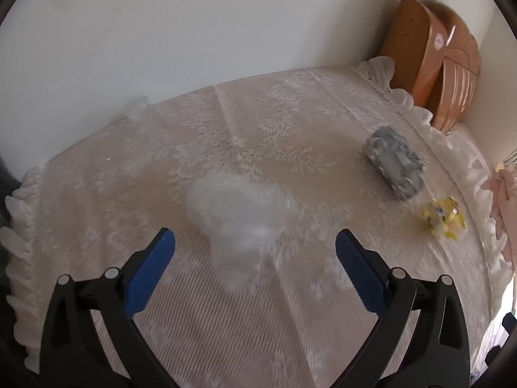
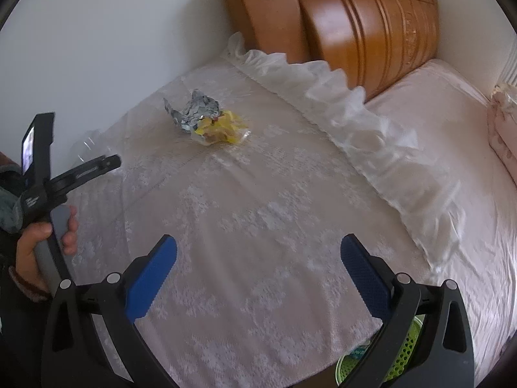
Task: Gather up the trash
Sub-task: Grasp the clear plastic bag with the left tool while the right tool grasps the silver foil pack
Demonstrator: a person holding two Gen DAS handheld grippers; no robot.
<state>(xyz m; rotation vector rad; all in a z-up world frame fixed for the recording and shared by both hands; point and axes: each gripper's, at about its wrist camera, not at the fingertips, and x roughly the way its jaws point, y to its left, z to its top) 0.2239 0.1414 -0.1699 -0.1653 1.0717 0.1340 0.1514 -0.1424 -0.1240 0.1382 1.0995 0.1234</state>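
A crumpled clear plastic bag (image 1: pixel 237 216) lies on the lace cover (image 1: pixel 129 168), just ahead of my open, empty left gripper (image 1: pixel 255 245). A crumpled silver-grey wrapper (image 1: pixel 395 165) and a yellow wrapper (image 1: pixel 446 218) lie farther right. In the right wrist view the silver wrapper (image 2: pixel 192 111) and yellow wrapper (image 2: pixel 221 131) touch each other, far ahead of my open, empty right gripper (image 2: pixel 258 255). The left gripper tool (image 2: pixel 64 184) shows at the left with the clear bag (image 2: pixel 89 148) faint beyond it.
A wooden headboard (image 2: pixel 355 29) stands at the back against the white wall. A frilled edge (image 2: pixel 371 119) borders the lace cover, with a pink sheet (image 2: pixel 468 161) to the right. A green perforated basket (image 2: pixel 397 355) sits below the bed edge behind my right fingers.
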